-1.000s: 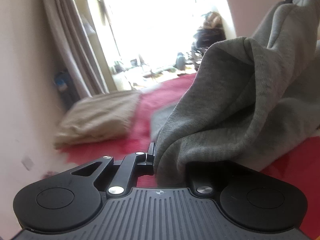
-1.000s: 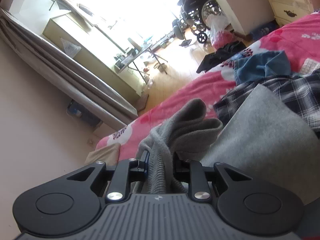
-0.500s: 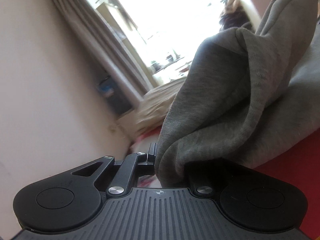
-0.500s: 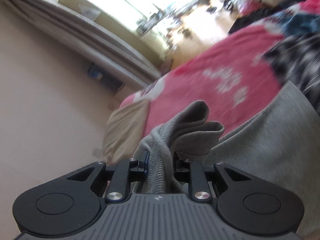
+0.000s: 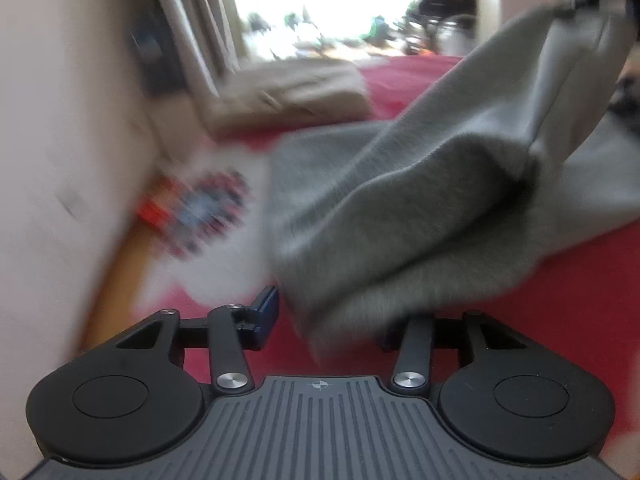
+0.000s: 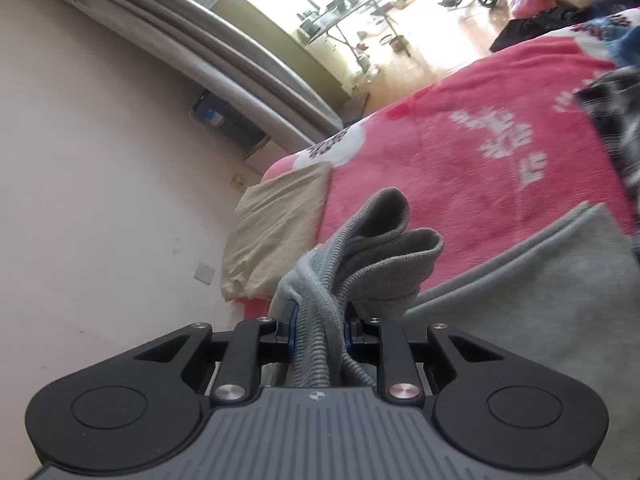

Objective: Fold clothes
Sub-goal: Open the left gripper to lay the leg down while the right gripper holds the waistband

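grey sweatshirt [image 6: 384, 256] in right tool [image 6: 318, 330]

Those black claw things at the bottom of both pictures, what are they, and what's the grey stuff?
They are two pinching tools, one in each of a person's hands, each with a small camera looking along its fingers. One picture comes from the left gripper, the other from the right gripper. Both look across a bed with a pink flowered blanket and a beige pillow. The grey stuff is a grey sweatshirt being folded. The right gripper pinches its ribbed edge. The left one is open, with the cloth lying loosely over one finger. The left picture is blurry.
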Tool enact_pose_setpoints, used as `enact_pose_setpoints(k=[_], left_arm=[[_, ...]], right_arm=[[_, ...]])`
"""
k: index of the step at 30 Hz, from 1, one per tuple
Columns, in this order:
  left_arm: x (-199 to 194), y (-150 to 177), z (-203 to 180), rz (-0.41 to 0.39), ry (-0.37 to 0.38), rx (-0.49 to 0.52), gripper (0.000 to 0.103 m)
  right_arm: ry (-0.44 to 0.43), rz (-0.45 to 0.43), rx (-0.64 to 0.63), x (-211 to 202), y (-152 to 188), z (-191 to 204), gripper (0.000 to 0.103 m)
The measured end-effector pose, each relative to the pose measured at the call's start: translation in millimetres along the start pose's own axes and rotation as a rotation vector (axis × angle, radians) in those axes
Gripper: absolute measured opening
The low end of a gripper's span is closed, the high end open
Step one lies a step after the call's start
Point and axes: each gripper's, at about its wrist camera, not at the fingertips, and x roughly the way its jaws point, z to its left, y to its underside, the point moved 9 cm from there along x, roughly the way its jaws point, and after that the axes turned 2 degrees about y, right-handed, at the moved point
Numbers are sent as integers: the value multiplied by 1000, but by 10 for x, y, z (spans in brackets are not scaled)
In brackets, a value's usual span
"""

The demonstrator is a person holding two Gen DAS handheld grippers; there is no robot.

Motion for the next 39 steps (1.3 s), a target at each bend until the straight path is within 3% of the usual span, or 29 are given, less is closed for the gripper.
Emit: enact_pose_setpoints(k=[6,7,11,19,23,28,30,34,37,39], left_arm=[[-473,98,59,62,300,-219,55],[-500,49,126,48,310,-257,56],[-292,-168,386,20,234,-359,58],[447,-587,322,37,38,-291,56],[629,-812,239,20,14,-279,56],[745,-1038,70,-15,0,-224,56],[807,-1031,-11,-8,-12,-179,56],[954,-969,-102,20,-29,-128,56],[1011,-955,-121,24,-36,-117,56],[1012,-967,-119,23,-40,-118,56]], right_arm=[[55,-27,28,-327,77,-437,23],[66,-24,40,-356,118,-535,23],[103,3,97,-363,415,-864,23],[186,-59,92,-358,964,-1156,23],[162,-75,65,-402,754,-1189,23],[169,-169,-11,-663,234,-1185,23],[176,-162,22,-679,180,-1367,23],[223,-49,108,-431,368,-1908,23],[128,-75,175,-546,315,-1957,23],[119,-95,137,-631,269,-1902,23]])
